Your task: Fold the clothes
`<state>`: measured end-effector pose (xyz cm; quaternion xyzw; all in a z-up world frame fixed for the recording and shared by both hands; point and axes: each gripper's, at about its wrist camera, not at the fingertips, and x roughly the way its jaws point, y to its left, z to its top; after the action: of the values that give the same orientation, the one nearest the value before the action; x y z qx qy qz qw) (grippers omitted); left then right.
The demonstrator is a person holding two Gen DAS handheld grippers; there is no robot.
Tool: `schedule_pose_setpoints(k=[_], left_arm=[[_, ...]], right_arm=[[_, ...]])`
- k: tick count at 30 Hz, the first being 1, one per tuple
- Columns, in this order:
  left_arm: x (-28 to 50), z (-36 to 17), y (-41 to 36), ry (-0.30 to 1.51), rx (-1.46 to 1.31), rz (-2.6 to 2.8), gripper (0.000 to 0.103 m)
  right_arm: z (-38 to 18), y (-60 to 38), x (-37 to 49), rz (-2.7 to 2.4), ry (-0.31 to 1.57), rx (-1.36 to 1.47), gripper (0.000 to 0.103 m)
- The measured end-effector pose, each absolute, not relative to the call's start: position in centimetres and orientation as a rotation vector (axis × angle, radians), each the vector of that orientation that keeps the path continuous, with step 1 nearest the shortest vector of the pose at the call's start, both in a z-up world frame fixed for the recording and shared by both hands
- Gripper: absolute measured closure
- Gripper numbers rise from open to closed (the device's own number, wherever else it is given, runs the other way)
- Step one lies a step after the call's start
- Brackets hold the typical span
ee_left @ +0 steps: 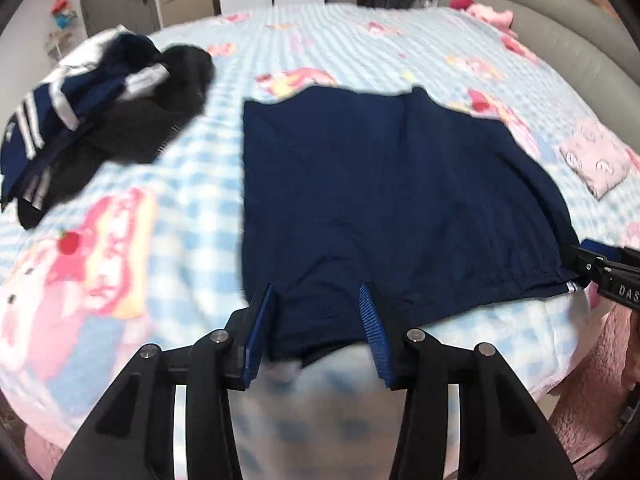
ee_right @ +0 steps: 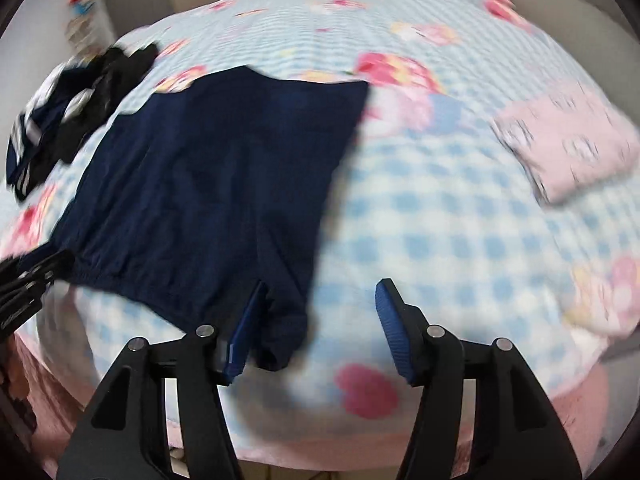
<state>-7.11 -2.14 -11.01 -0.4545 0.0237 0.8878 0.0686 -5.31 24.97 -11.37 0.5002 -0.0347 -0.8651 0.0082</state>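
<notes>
A navy garment (ee_left: 392, 200) (ee_right: 208, 184) lies spread flat on the blue checked bedspread (ee_left: 192, 184) (ee_right: 420, 216), with its gathered hem toward me. My left gripper (ee_left: 316, 296) is open, and the garment's near left hem corner lies between its blue pads. My right gripper (ee_right: 322, 286) is open too; the near right hem corner sits by its left finger (ee_right: 250, 312). Each gripper shows at the edge of the other's view: the right gripper (ee_left: 600, 272) and the left gripper (ee_right: 28, 276). Both views are blurred by motion.
A heap of dark and navy-white striped clothes (ee_left: 100, 128) (ee_right: 72, 108) lies at the left of the bed. A folded pink garment (ee_left: 596, 160) (ee_right: 568, 144) rests at the right. A grey headboard (ee_left: 560, 20) bounds the far right. A pink bed skirt (ee_right: 360, 452) hangs at the near edge.
</notes>
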Motion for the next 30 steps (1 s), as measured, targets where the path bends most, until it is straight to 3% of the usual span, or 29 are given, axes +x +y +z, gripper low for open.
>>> schedule_pose_setpoints(k=[1, 3, 5, 7, 9, 10, 11, 12, 15, 23, 27, 30], left_arm=[[-7.1, -10.6, -2.4, 0.055, -1.341, 2.668, 0.055], [-7.5, -10.5, -2.2, 0.038, -1.329, 2.654, 0.038], [-8.1, -10.6, -1.7, 0.031, -1.332, 2.641, 0.030], [-8.7, -10.7, -1.2, 0.024, -1.335, 2.629, 0.030], [-9.3, -10.9, -0.7, 0.016, -1.338, 2.616, 0.031], [-9.6, -10.9, -0.5, 0.013, -1.340, 2.610, 0.035], [-9.9, -11.0, -0.2, 0.009, -1.342, 2.604, 0.062], [-10.1, -11.0, 0.0, 0.006, -1.343, 2.597, 0.072], [-11.0, -11.2, 0.8, -0.005, -1.347, 2.579, 0.085], [-8.7, -9.6, -0.2, -0.052, -1.298, 2.560, 0.086], [-6.8, -9.1, -0.9, -0.057, -1.302, 2.550, 0.086], [-6.2, -10.0, -1.2, -0.038, -1.355, 2.555, 0.085]], right_arm=[[-11.5, 24.7, -5.3, -2.689, -0.105, 1.560, 0.043], [-11.7, 24.0, -5.2, -2.659, -0.098, 1.553, 0.043], [-11.9, 23.4, -5.1, -2.629, -0.091, 1.546, 0.043], [-12.1, 22.7, -5.0, -2.599, -0.084, 1.539, 0.037], [-12.3, 22.1, -4.9, -2.569, -0.078, 1.532, 0.037], [-12.4, 21.8, -4.8, -2.554, -0.074, 1.528, 0.045], [-12.5, 21.4, -4.8, -2.552, -0.056, 1.524, 0.054], [-12.3, 20.9, -4.6, -2.587, 0.007, 1.516, 0.066], [-11.1, 20.1, -4.7, -2.664, 0.053, 1.476, 0.084], [-6.8, 22.6, -4.1, -2.709, -0.135, 1.322, 0.088], [-6.3, 22.0, -3.0, -2.687, -0.101, 1.305, 0.088], [-8.3, 21.5, -3.2, -2.645, -0.052, 1.407, 0.079]])
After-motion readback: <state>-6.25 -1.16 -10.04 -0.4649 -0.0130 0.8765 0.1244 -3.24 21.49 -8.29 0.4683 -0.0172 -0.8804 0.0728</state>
